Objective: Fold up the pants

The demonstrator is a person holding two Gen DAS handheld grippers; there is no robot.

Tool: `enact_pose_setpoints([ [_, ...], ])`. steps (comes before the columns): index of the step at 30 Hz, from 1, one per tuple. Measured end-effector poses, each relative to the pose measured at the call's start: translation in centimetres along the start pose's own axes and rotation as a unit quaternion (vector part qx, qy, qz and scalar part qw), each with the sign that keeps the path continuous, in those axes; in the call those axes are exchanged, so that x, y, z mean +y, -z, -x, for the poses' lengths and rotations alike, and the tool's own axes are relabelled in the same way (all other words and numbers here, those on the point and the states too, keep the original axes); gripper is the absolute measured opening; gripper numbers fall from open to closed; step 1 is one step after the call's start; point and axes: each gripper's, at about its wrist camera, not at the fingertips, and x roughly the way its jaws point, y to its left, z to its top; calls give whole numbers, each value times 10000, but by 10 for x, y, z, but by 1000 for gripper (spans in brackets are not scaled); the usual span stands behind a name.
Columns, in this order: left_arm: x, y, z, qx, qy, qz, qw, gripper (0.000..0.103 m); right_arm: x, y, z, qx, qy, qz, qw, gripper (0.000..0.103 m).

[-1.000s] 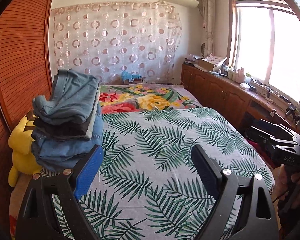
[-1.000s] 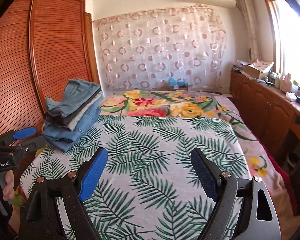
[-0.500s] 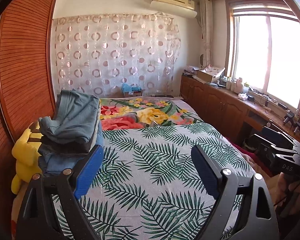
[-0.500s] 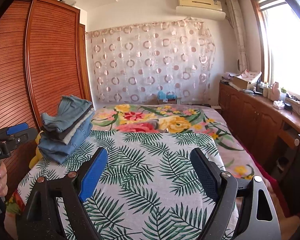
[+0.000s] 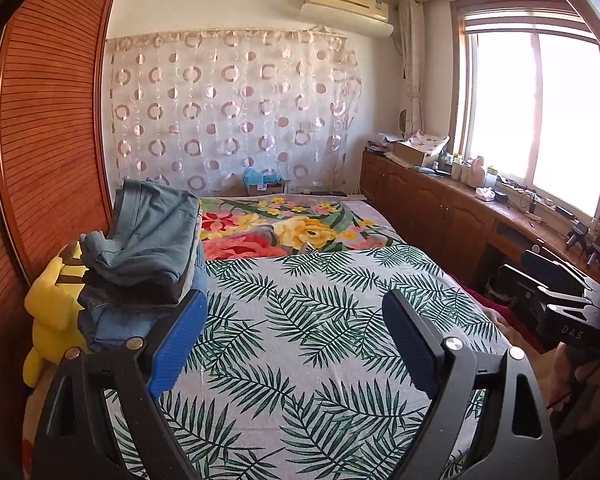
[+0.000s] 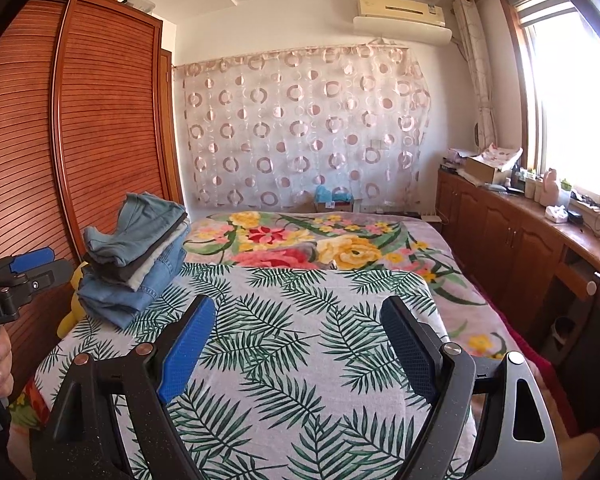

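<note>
At the left edge of the bed [image 5: 320, 320], close to the wooden wardrobe [image 5: 48, 152], a stack of folded pants [image 5: 148, 256] lies on the palm-leaf sheet [image 6: 300, 360]. The top pair is light blue denim, under it are a dark pair and a pale one, and the lowest pair is blue denim again. The top pair is not flat; its waist end stands up toward the wardrobe. A yellow plush toy [image 5: 50, 312] sits between the stack and the wardrobe, touching the stack at its lower side.

The left claw [image 5: 292, 348] hangs above the near part of the bed, its two blue pads spread wide, with nothing between them. Its left pad [image 5: 176, 344] covers the near corner of the stack in the left wrist view, but I cannot tell if it touches the cloth. The right claw [image 6: 296, 348] is also spread wide and holds nothing; it hovers over the middle of the leaf sheet, well apart from the stack.

Beyond the leaf sheet a floral blanket [image 6: 300, 240] covers the far half of the bed. A curtain with circles [image 6: 300, 128] hangs on the far wall, and an air conditioner [image 6: 400, 20] is mounted above it. Along the right side a wooden cabinet [image 6: 520, 248] runs under the window [image 5: 532, 120] and carries small bottles and boxes.
</note>
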Motion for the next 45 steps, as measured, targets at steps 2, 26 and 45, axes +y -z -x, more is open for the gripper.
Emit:
enact_pose_setpoints([
  [2, 0, 0, 0, 0, -5, -7, 10000, 90, 0, 0, 0, 0, -8, -9, 10000, 86],
  [26, 2, 2, 7, -42, -82, -35, 10000, 90, -3, 3, 2, -52, -11, -13, 10000, 86],
  [45, 4, 3, 9, -76, -91, -59, 9999, 90, -2, 4, 3, -59, -14, -11, 10000, 86],
])
